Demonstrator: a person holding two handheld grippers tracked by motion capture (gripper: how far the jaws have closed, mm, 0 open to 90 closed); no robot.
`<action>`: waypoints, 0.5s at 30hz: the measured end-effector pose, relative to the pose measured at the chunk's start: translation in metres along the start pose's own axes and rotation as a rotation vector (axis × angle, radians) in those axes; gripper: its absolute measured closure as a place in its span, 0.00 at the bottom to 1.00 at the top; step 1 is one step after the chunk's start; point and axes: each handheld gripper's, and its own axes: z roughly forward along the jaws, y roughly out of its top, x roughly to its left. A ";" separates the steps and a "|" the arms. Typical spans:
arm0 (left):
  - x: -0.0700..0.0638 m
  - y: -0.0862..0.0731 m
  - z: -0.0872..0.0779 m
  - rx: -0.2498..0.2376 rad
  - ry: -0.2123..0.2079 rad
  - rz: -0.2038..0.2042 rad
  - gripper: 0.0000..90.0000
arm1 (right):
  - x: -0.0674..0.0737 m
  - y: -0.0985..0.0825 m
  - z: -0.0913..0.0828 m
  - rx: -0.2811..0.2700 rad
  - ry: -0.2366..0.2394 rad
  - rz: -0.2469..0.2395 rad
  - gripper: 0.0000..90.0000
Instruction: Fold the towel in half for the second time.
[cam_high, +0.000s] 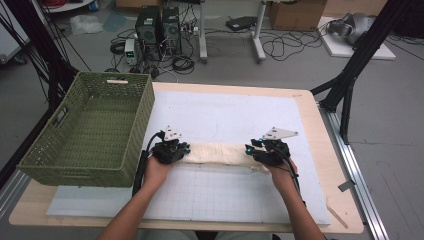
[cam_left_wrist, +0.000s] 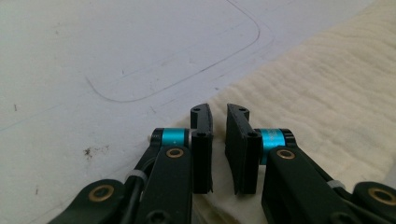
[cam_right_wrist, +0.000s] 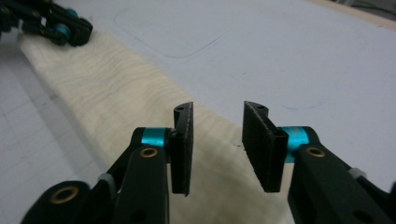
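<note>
- Grey floor with cables and two computer towers lies behind a wooden table, and a white gridded mat covers most of the table top.
- On this mat the left gripper is at the left end of a cream folded cloth; in the left gripper view its jaws stand close together with a narrow gap, and the cloth lies under and beside them. I cannot tell if the pads press a fold of it.
- At the other end, the right gripper is just at the right end of the cloth. In the right gripper view its jaws are clearly apart, nothing is between the pads, and the cloth stretches away below them toward the other gripper.
- One hand of the person holds each gripper, and both forearms come in from the near edge of the table.
- Across the mat the cloth forms a long narrow band, lying flat from left to right between the two grippers, a little nearer to the person than the middle.
- Farther out, a green woven basket stands on the left part of the table, well apart from the cloth.
</note>
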 end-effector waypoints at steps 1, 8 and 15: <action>0.001 0.000 0.000 0.001 -0.001 -0.001 0.88 | 0.000 0.000 0.008 0.025 -0.002 -0.008 0.72; 0.002 -0.001 0.000 -0.001 -0.003 -0.007 0.88 | -0.010 -0.010 0.025 0.144 -0.139 -0.032 0.68; 0.003 0.001 -0.003 -0.019 -0.011 -0.029 0.84 | -0.018 -0.018 -0.001 0.022 -0.082 0.054 0.67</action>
